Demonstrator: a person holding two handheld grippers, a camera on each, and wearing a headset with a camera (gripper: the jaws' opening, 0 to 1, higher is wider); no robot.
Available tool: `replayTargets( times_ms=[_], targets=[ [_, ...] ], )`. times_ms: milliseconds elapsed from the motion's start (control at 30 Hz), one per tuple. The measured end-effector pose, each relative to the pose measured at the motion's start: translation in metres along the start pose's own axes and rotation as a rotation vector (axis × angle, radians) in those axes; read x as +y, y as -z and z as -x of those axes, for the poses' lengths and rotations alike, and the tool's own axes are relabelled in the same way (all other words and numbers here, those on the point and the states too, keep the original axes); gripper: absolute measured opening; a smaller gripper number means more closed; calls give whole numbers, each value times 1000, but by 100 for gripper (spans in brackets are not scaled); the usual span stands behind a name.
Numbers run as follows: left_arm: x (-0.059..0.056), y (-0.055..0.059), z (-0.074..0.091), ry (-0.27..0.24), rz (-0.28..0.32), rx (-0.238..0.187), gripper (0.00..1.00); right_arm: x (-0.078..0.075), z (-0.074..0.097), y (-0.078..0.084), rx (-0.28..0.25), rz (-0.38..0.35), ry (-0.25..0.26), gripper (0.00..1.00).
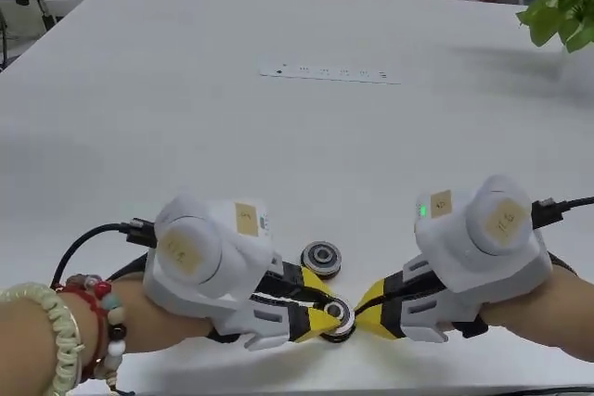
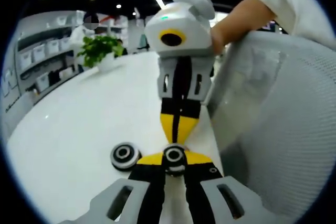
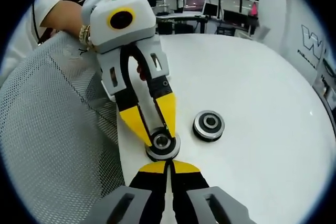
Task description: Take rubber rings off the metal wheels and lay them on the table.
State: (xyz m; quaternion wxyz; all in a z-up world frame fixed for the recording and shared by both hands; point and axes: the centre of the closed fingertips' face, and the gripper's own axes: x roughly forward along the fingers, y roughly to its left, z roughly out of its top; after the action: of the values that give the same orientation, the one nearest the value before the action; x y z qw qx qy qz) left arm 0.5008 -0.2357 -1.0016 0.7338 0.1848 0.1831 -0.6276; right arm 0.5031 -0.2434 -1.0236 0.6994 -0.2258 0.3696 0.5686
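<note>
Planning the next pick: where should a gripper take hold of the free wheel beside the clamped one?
Pinch the free wheel across its outer rim, coming down from above: it lies flat, hub up, apart from the clamped wheel, so opposite edges look reachable.

The head camera looks forward and down from over the near edge of the white table (image 1: pixel 186 90). It sits close above the left gripper (image 1: pixel 329 308) and the right gripper (image 1: pixel 364 311) and sees their backs. The left gripper's camera rides low by the tabletop and faces along its jaws at the right gripper. The right gripper's camera faces the opposite way, so the 2 look at each other at close range. All 3 views share the wheel (image 1: pixel 339 314) between the tips and the 2nd wheel (image 1: pixel 321 257) just beside it. The plant (image 1: pixel 561 2) shows in the head and left gripper views.
</note>
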Motion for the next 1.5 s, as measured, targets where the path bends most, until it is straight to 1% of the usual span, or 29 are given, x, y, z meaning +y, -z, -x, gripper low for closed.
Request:
replayTargets(
  times_ms=[67,167,233,267,333,467,500,567,633,667,800,833,867,900,1067,1400,1500],
  targets=[
    [0,0,0,1,-6,2,14,-1,1,0,-16,-56,-10,0],
    [1,0,0,-2,-10,3,14,-5,2,-1,-29,-110,-6,0],
    [1,0,1,0,-1,0,14,-5,4,-1,-38,-126,-13,0],
    [1,0,1,2,6,-1,14,-4,4,0,-37,-155,-14,0],
    [1,1,1,2,3,-2,13,-6,6,-1,-50,-183,-17,0],
    [2,1,1,1,-1,-1,13,-5,6,-2,-76,-263,-44,0],
    [2,1,1,2,-3,0,13,-5,7,-2,-79,-270,-46,0],
    [2,1,1,2,-4,0,13,-5,7,-3,-87,-314,-56,0],
    [2,1,2,3,-9,-3,13,-6,8,-5,-98,-341,-64,0],
    [2,1,2,3,-16,-5,13,-5,9,-8,-113,-379,-69,0],
    [2,1,2,4,-17,-4,13,-4,9,-9,-112,-365,-69,0],
    [2,1,2,3,-16,-2,13,-3,11,-17,-149,-384,-87,0],
    [2,1,2,2,-14,-2,13,-3,9,-14,-125,-398,-82,0],
    [2,1,1,2,-12,-1,13,-2,10,-15,-125,-376,-78,0],
    [2,1,1,2,-12,0,13,-1,10,-15,-130,-392,-85,0],
    [2,1,2,4,-8,-4,13,2,10,-19,-134,-370,-90,0],
    [2,1,2,7,-6,-5,13,4,10,-20,-141,-384,-101,0]
  ],
)
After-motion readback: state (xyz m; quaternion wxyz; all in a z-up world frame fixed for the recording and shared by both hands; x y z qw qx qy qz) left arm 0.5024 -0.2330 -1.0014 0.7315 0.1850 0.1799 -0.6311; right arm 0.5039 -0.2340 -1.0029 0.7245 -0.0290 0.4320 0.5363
